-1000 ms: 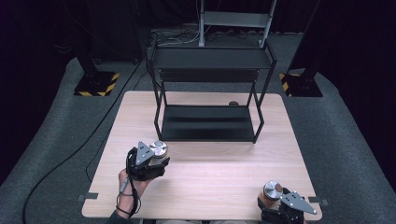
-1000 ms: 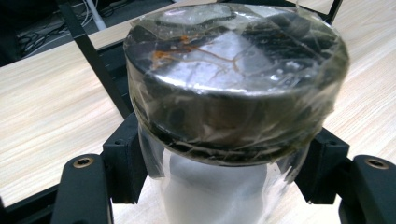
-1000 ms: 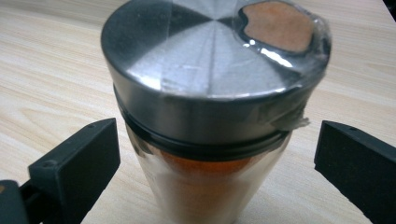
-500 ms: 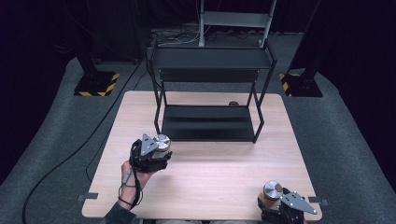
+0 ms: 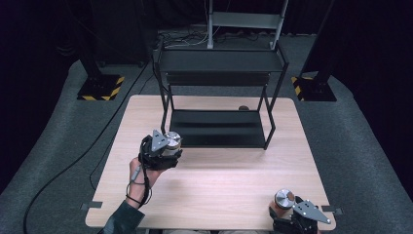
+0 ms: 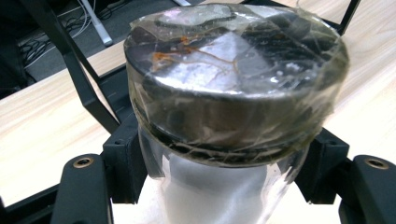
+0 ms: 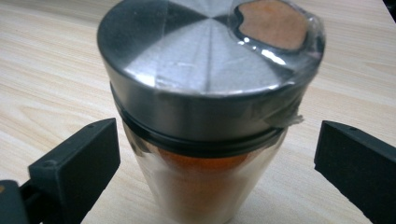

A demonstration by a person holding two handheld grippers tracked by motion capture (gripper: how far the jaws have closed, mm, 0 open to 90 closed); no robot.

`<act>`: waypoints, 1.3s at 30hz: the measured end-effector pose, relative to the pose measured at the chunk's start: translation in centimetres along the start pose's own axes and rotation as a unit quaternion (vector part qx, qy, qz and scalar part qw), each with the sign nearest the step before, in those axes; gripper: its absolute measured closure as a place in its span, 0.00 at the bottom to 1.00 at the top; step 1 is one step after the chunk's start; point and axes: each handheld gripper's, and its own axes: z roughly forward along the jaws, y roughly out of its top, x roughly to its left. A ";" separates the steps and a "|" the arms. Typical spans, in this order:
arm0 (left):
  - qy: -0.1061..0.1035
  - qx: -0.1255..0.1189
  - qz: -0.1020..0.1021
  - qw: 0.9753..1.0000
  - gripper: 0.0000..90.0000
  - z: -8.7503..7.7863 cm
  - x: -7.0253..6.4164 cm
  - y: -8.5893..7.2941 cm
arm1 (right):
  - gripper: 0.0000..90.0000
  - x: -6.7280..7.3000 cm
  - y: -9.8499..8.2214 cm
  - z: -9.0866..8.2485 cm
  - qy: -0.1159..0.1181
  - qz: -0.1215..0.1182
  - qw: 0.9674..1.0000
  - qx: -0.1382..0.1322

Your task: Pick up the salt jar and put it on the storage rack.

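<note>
From the high view, we held the left gripper (image 5: 163, 148) above the table (image 5: 219, 180), near its left edge and just in front of the black rack (image 5: 219, 97). It was clenched on a steel-lidded jar (image 5: 171, 141). The right gripper (image 5: 297, 217) sat at the near right corner, with a second jar (image 5: 284, 200) standing just ahead of it.

In the left gripper view, the jaws pressed both sides of the jar's (image 6: 229, 154) glass body below its film-wrapped lid; the contents looked pale. The rack's post (image 6: 74, 70) stood close behind it.

In the right gripper view, the jaws stood released, well clear of each side of the spice jar (image 7: 205, 130), which rested on the table (image 7: 46, 56) and held orange powder.

We judged the left jar was bound for the rack's lower shelf. To do that well, we needed to keep it upright, clear the post and set it down flat before letting go.
</note>
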 end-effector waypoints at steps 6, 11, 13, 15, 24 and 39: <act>0.001 0.000 0.002 1.000 0.34 0.3 0.2 0.8 | 0.00 0.1 0.1 0.1 0.001 -0.002 1.000 0.002; 0.001 0.004 0.005 1.000 0.34 0.8 0.5 1.8 | 0.00 0.0 0.1 0.1 0.002 -0.003 1.000 0.003; 0.002 0.004 0.005 1.000 0.34 1.0 0.6 2.2 | 0.00 0.0 0.1 0.1 0.002 -0.004 1.000 0.003; 0.003 0.005 0.005 1.000 0.34 1.1 0.7 2.5 | 0.00 0.1 0.1 0.1 0.002 -0.004 1.000 0.004; 0.010 0.019 0.016 1.000 0.34 1.6 1.4 4.3 | 0.00 0.0 0.2 0.1 0.002 -0.005 1.000 0.006; 0.010 0.019 0.020 1.000 0.34 2.7 2.0 6.8 | 0.00 0.1 0.3 0.2 0.004 -0.008 1.000 0.010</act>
